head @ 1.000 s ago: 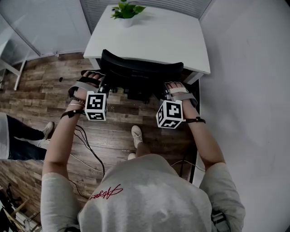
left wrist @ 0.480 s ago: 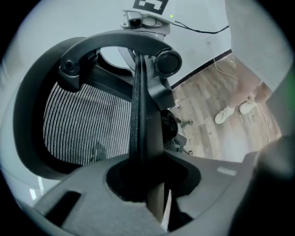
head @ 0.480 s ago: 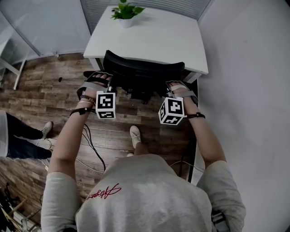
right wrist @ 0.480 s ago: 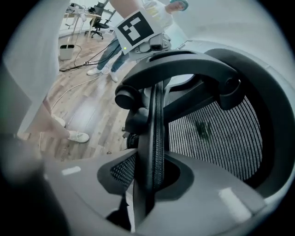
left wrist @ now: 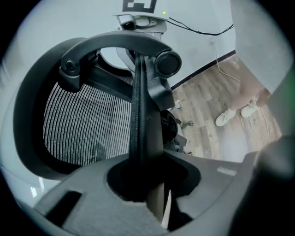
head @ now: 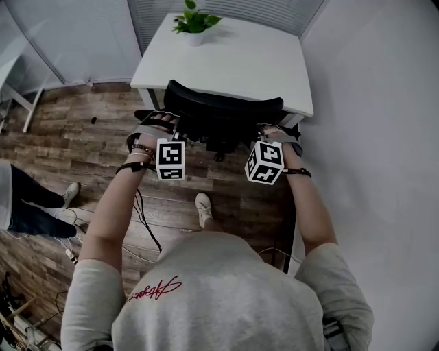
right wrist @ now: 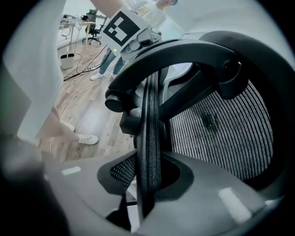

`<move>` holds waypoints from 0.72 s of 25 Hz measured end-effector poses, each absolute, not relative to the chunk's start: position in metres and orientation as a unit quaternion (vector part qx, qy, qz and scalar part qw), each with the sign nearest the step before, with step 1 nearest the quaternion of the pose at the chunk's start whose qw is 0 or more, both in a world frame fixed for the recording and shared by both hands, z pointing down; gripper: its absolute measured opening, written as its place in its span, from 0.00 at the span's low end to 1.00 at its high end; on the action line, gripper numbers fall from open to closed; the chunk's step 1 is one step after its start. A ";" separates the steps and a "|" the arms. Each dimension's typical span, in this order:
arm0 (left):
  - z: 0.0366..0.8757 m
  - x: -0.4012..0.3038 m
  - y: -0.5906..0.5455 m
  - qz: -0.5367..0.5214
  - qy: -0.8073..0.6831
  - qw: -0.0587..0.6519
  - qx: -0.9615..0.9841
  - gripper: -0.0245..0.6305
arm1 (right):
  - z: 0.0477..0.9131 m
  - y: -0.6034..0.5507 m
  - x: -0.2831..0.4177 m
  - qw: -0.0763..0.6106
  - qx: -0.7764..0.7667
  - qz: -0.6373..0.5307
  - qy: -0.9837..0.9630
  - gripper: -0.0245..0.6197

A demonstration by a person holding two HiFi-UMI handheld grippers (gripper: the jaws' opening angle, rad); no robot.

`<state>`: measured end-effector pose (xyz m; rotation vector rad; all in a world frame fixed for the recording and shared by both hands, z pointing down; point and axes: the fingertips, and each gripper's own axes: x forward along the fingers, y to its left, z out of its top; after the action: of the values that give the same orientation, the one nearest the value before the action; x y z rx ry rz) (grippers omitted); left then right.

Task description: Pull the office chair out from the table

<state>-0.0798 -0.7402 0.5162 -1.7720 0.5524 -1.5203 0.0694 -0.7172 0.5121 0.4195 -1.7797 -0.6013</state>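
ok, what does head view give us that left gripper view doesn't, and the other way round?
Head view only: the potted plant on the white table, the person's forearms, and a bystander's legs at left.

Left gripper view only: the backrest's mesh, a round knob on its frame, and the rim clamped between the jaws of the left gripper, which have just been closing.

Both: the office chair, the left gripper and the wood floor.
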 end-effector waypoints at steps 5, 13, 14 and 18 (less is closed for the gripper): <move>0.514 -0.077 -0.735 -0.588 0.211 0.365 -0.690 0.15 | 0.510 -0.711 0.072 0.575 0.177 -0.243 -0.761 0.18; 0.517 -0.070 -0.710 -0.578 0.209 0.380 -0.691 0.14 | 0.515 -0.684 0.077 0.575 0.180 -0.236 -0.762 0.18; 0.516 -0.070 -0.708 -0.577 0.210 0.380 -0.692 0.14 | 0.514 -0.682 0.077 0.575 0.181 -0.237 -0.762 0.18; 0.516 -0.071 -0.702 -0.577 0.210 0.379 -0.692 0.14 | 0.514 -0.676 0.076 0.577 0.181 -0.233 -0.762 0.19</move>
<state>-0.0715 -0.7022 0.5161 -1.7689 0.5358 -1.4734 0.0759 -0.6762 0.5135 0.4231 -1.7827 -0.5463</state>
